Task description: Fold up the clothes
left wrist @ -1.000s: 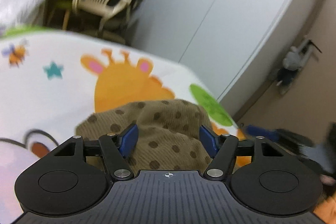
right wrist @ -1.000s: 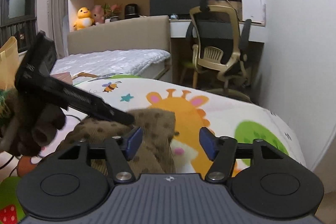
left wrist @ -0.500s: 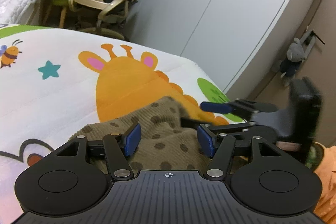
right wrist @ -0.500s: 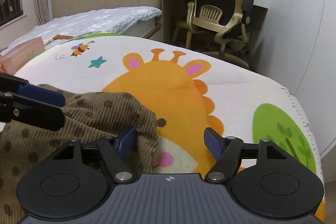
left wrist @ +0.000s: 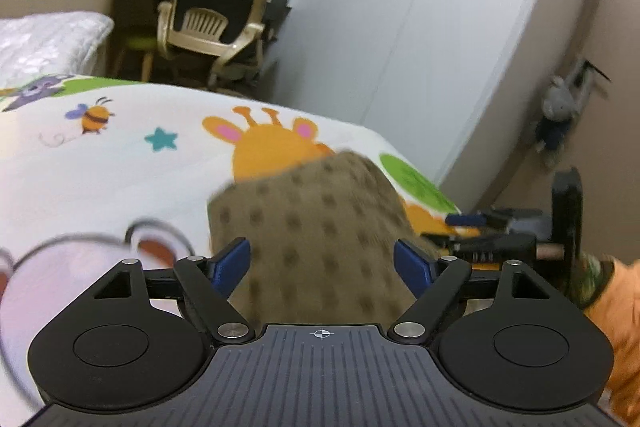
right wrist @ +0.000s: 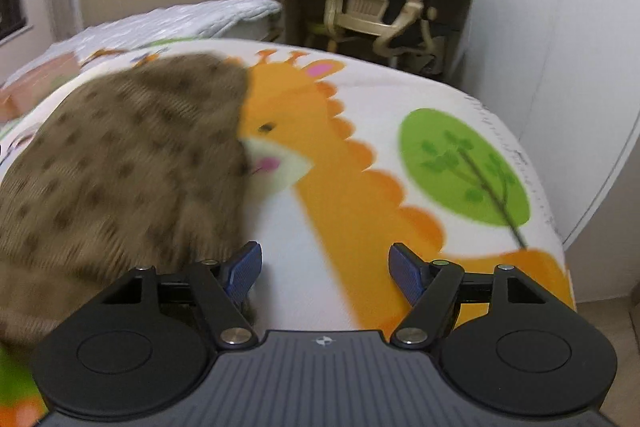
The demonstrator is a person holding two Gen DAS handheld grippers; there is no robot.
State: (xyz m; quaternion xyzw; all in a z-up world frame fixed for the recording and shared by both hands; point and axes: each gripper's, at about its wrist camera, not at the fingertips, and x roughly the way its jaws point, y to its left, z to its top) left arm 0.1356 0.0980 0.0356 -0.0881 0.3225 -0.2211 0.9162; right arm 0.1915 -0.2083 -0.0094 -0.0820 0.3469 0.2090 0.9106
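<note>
A brown corduroy garment with dark dots (left wrist: 320,219) lies bunched on the cartoon giraffe blanket (left wrist: 120,163). My left gripper (left wrist: 322,263) hovers over its near end. Its jaws are opening, with the cloth between the blue pads and no pad pressing on it. My right gripper (left wrist: 444,229) shows at the garment's right side, held by a hand in an orange sleeve (left wrist: 616,303). In the right wrist view the right gripper (right wrist: 326,273) is open over bare blanket (right wrist: 360,195). The garment (right wrist: 120,167) lies just left of its left pad (right wrist: 244,271). Both views are blurred.
A beige office chair (left wrist: 212,15) stands at a desk beyond the blanket's far edge. A bed with a white quilt (left wrist: 44,39) is at the far left. White wardrobe doors (left wrist: 400,27) run along the right, where the blanket's edge (right wrist: 536,179) drops off. A grey plush toy (left wrist: 560,107) hangs there.
The left jaws have spread wider and that gripper has drawn back over the garment. The right gripper has dropped closer to the blanket, and the garment's edge has left its jaws.
</note>
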